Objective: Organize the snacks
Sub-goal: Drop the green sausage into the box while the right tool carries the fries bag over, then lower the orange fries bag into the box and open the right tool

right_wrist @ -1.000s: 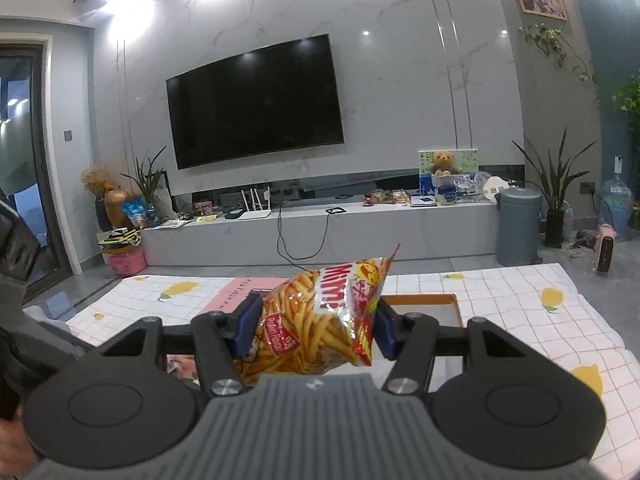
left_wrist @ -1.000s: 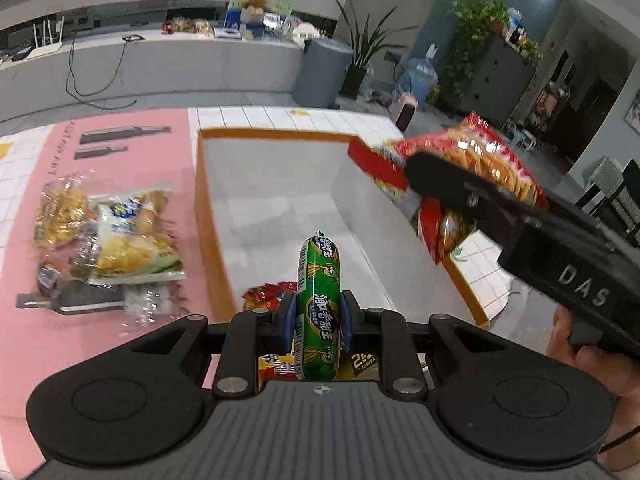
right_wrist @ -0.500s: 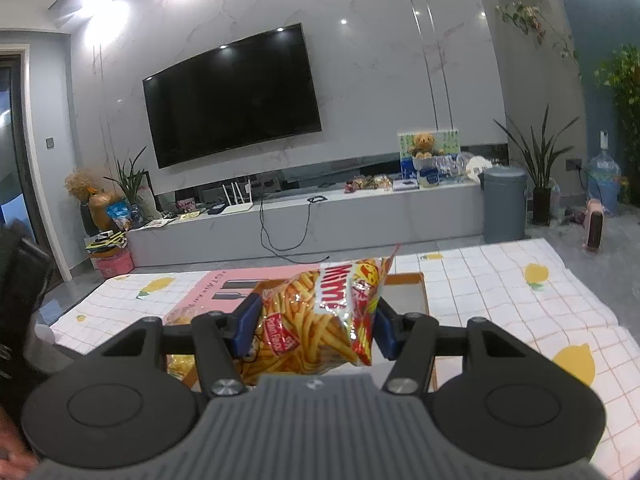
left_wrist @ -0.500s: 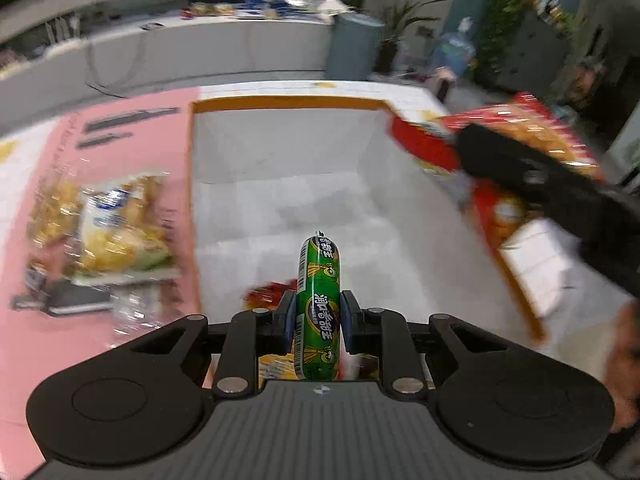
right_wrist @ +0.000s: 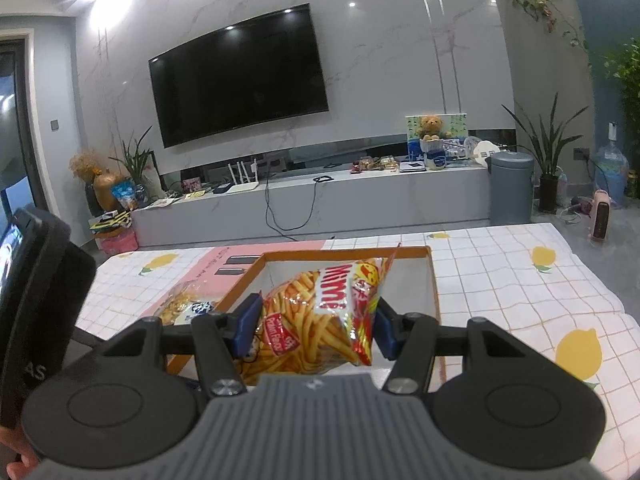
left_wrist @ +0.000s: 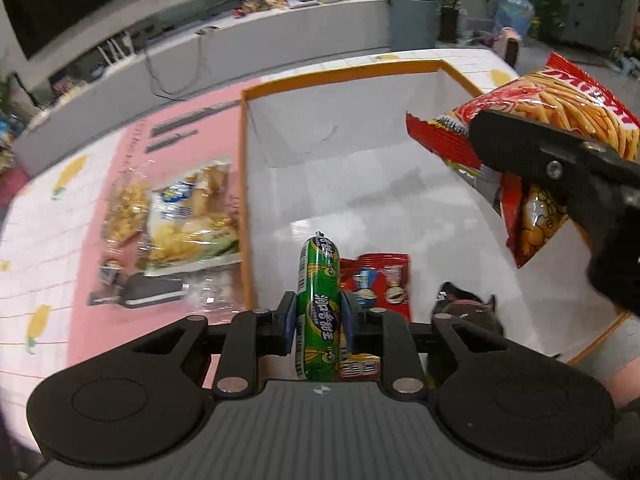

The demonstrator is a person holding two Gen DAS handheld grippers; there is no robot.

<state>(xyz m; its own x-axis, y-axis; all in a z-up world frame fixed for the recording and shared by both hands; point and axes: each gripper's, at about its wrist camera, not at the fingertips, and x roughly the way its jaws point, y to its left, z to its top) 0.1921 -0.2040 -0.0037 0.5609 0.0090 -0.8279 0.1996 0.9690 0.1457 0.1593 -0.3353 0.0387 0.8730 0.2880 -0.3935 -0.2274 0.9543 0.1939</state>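
Left gripper (left_wrist: pixel 318 320): nearest in the left wrist view, tilted down over the box; its fingers are opening, and the blue pads sit at the sides of a green sausage stick (left_wrist: pixel 319 304) that stands upright between them, with hardly any gap to see.
Sausage stick: over the near left part of the box, close to the orange left edge.
Right gripper (right_wrist: pixel 316 326): its fingers pinch a red bag of potato sticks (right_wrist: pixel 320 320) from both sides, the bag bulging between the pads.
Bag of potato sticks: held in the air above the right side of the box; in the left wrist view it hangs over the right wall.
Box (left_wrist: pixel 400 184): white inside with an orange rim, open at the top, standing on the bench.
Inside the box: a small red packet (left_wrist: pixel 380 284) lies on the floor just right of the sausage stick; a dark packet (left_wrist: pixel 464 304) lies further right.
Left of the box: a yellow and white snack bag (left_wrist: pixel 192 220) lies on a pink mat (left_wrist: pixel 184 144), with a clear bag of golden snacks (left_wrist: pixel 126 212) touching its left side.
Bench (right_wrist: pixel 520 280): covered with a white checked cloth printed with lemons.
Far side: a grey bin (right_wrist: pixel 510 188) stands beside a long low cabinet, and a dark television (right_wrist: pixel 240 72) hangs on the wall above.
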